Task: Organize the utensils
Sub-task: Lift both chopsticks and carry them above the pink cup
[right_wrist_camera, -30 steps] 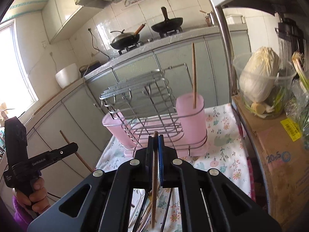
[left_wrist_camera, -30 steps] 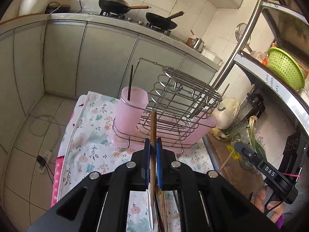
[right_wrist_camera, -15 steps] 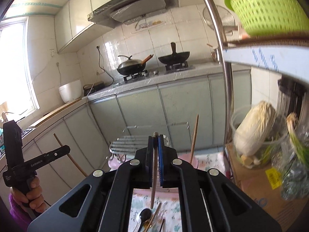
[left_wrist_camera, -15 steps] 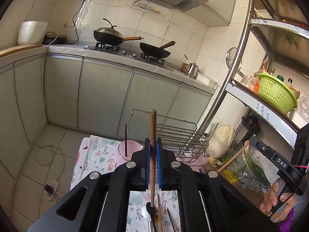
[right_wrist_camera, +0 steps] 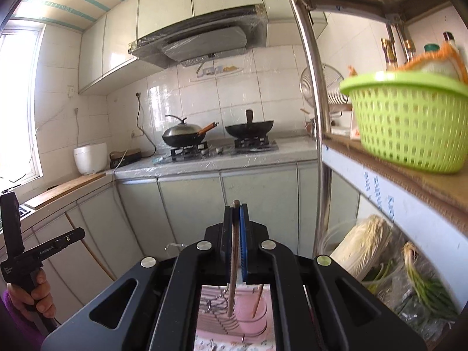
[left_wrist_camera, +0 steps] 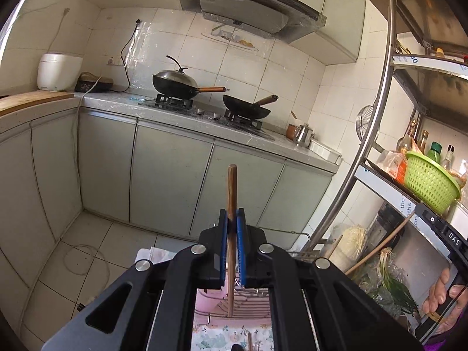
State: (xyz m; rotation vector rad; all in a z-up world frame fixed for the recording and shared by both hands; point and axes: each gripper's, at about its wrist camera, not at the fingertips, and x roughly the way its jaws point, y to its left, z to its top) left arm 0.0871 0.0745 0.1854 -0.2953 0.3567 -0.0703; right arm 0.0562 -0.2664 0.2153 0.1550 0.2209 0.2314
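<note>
Kitchen cupboards and a stove fill the far wall. Each gripper pinches one wooden chopstick, standing almost straight up. The left gripper (left_wrist_camera: pixel 231 219) holds a chopstick (left_wrist_camera: pixel 232 193) that pokes up high above its jaws. The right gripper (right_wrist_camera: pixel 235 213) holds its chopstick (right_wrist_camera: pixel 234 263) near the top end. The pink cup (right_wrist_camera: pixel 257 313) and wire rack (right_wrist_camera: pixel 216 307) sit below both, so the sticks must go down. Only the right view shows another stick already in the cup.
</note>
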